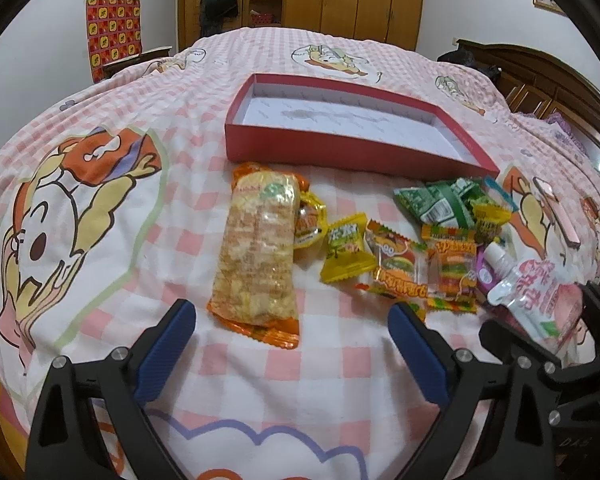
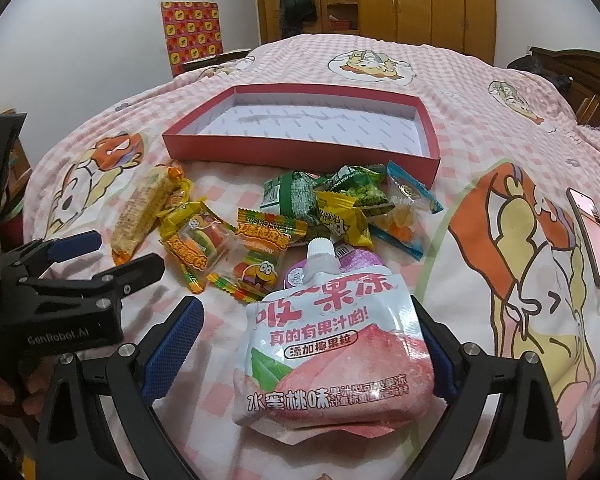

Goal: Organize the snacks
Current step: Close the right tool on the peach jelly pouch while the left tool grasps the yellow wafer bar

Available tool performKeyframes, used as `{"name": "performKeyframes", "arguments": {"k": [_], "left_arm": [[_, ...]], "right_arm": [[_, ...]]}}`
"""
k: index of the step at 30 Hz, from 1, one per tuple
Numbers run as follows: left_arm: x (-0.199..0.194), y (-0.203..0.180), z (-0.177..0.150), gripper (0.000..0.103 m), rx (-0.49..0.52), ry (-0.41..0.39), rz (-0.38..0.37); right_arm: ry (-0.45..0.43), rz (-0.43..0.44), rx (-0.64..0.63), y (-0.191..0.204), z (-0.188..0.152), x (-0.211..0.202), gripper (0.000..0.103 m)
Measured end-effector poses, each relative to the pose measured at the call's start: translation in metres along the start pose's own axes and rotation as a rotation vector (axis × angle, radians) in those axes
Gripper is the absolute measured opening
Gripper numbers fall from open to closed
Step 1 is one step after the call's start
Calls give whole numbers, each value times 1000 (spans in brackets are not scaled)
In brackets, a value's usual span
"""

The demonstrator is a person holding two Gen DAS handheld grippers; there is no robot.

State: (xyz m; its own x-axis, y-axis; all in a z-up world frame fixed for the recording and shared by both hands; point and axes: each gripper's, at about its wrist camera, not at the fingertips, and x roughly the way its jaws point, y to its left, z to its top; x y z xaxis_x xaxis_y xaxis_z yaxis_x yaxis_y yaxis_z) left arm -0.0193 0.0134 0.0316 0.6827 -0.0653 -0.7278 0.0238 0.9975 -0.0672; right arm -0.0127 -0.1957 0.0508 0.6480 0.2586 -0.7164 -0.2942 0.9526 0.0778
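Two grippers work the bed: the right gripper (image 2: 306, 344) straddles the jelly pouch (image 2: 332, 344), jaws spread, not visibly clamped; the left gripper (image 1: 292, 344) hangs wide apart, empty, near the cracker pack (image 1: 258, 248). Step: first pickup. Next: clamp the pouch, carry it into the empty red box (image 2: 292, 148) beyond the snack pile.

- Both views are evenly lit by soft indoor light; only faint shadows are cast.
- Straight lines are bowed by fisheye distortion, and corners are vignetted black.
- Slight softness is seen throughout; mild glare marks the snack wrappers (image 1: 396, 268).
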Motion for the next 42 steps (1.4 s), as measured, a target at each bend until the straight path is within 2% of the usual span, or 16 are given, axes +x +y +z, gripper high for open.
{"name": "performKeyframes", "arguments": {"k": [12,19,22,24,26,31,33,36,42], "left_arm": [[-11,8,12,97,-22,-14,-14],[1,17,28,95,-40,-16,21],[6,23,27,87,-57,1,25],[9,27,25,75,-64,10,30],[12,30,24,71,-73,19,30],[19,30,24,59,-68,41,15],[22,27,24,40,-55,53,6],[22,26,25,39,-44,54,1],[8,25,23,38,-25,37,-20]], "right_arm": [[10,42,-12,-11,4,-22,99],[54,38,-26,-15,-2,-29,99],[72,34,-48,-14,-9,-28,99],[84,34,-50,-15,-13,-25,99],[93,39,-40,-17,-15,-22,99],[96,57,2,-23,-18,-18,91],[101,56,18,-26,-18,-16,84],[104,63,42,-30,-16,-15,72],[95,70,49,-33,-14,-17,71]]}}
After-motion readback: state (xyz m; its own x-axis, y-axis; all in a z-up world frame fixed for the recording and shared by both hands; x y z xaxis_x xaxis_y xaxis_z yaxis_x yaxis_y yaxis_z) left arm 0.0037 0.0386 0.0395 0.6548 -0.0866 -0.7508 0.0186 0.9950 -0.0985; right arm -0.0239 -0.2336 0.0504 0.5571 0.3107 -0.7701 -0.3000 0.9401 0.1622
